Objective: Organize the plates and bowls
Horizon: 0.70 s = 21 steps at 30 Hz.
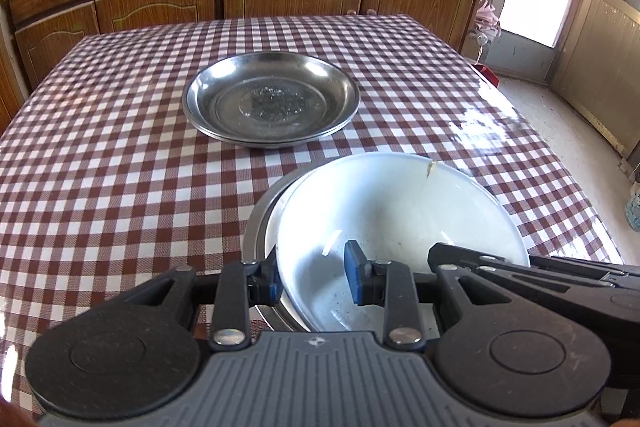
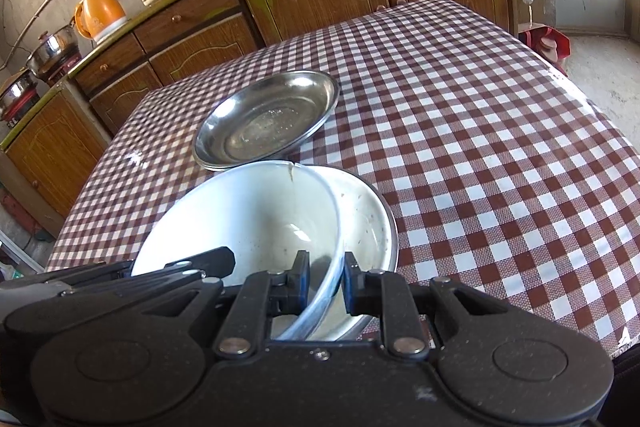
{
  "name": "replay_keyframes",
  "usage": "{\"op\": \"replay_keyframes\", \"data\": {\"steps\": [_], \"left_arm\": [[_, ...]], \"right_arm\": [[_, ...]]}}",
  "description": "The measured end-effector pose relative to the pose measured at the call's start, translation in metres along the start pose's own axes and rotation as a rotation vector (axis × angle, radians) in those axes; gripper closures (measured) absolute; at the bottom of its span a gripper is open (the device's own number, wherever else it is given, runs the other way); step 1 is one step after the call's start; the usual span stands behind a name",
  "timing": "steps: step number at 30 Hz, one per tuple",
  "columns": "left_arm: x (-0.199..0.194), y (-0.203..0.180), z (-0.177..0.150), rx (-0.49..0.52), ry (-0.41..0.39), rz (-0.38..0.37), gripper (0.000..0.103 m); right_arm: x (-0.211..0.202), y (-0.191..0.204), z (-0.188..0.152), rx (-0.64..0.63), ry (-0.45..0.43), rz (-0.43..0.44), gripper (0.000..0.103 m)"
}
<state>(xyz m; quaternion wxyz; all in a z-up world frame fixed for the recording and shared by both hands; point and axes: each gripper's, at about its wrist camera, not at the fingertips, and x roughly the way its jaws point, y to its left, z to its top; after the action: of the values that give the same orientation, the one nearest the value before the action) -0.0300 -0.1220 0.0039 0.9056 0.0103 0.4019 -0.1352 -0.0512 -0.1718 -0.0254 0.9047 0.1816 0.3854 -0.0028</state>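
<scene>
Lower centre, left view: left gripper (image 1: 312, 277) clamps the near-left rim of the white bowl (image 1: 400, 211), which tilts over a steel bowl (image 1: 256, 215) (glossy, cracked at the far rim). Steel plates (image 1: 272, 99) lie beyond, mid-frame.

Right view, lower centre: right gripper (image 2: 326, 283) pinches the white bowl's (image 2: 248, 211) near-right rim. Checked cloth (image 2: 500, 147) beneath.

A cracked white bowl (image 1: 392, 211) sits tilted inside a steel bowl (image 2: 376, 211); beyond them, stacked steel plates (image 1: 271, 99) lie flat.
</scene>
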Motion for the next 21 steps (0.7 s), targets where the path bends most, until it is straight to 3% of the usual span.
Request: {"op": "replay_keyframes", "data": {"steps": [14, 21], "left_arm": [[0.017, -0.003, 0.005, -0.001, 0.021, -0.009, 0.069], [0.016, 0.002, 0.006, -0.047, 0.032, -0.042, 0.069]], "right_arm": [[0.017, -0.004, 0.005, 0.004, 0.024, -0.012, 0.080], [0.019, -0.006, 0.007, -0.009, 0.025, -0.016, 0.080]]}}
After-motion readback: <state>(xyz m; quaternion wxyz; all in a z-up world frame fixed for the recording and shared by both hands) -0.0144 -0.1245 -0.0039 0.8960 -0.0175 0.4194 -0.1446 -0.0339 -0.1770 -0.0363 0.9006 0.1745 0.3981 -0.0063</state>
